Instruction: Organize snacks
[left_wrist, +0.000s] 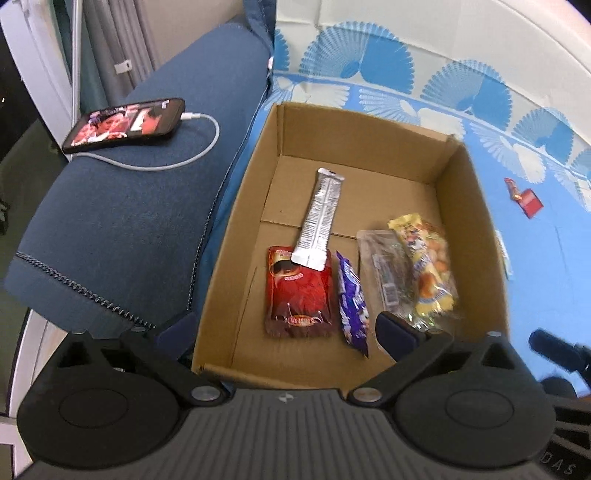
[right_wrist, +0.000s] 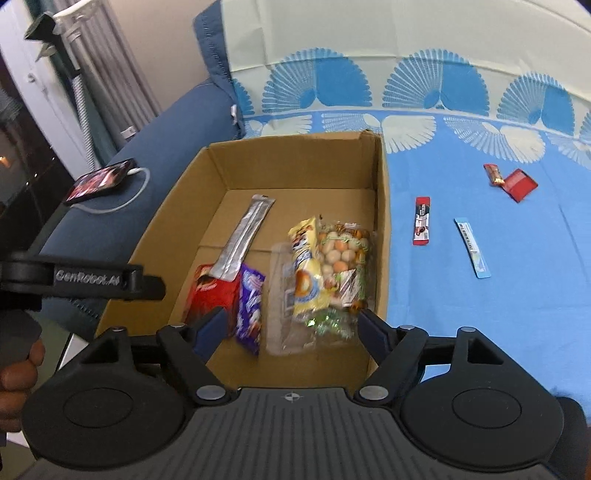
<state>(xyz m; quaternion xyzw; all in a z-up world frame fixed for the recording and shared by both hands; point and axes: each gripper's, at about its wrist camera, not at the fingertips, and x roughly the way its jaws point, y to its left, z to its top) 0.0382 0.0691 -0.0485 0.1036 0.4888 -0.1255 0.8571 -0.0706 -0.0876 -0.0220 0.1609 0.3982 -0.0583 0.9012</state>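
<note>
On the blue fan-print sheet (right_wrist: 480, 314) sits an open corrugated cardboard box (left_wrist: 476, 229), flaps off, walls upright. Inside, near the front: red glossy sachet (left_wrist: 301, 291), silver foil stick pack (left_wrist: 319, 218) lying diagonally with its lower end on the sachet, purple crinkly pouch (left_wrist: 352, 304) just beside, clear flat wrapper (left_wrist: 384, 269), and a yellow bag of round candies (right_wrist: 328, 266) against the right wall. Back half of the box floor is bare.

Left gripper (left_wrist: 286, 332) jaws spread wide, nothing between the pads; one finger is outside the left wall, the other inside. Right gripper (right_wrist: 291, 328) jaws released, straddling the candy bag without pressing it.

Still outside on the sheet, well apart: red-and-white bar (right_wrist: 422, 220), light blue stick (right_wrist: 472, 246), small red wrapper (right_wrist: 494, 173), red flat packet (right_wrist: 520, 184). Phone (left_wrist: 123, 124) with white cable on the blue padded armrest (left_wrist: 122, 229) left of the box.
</note>
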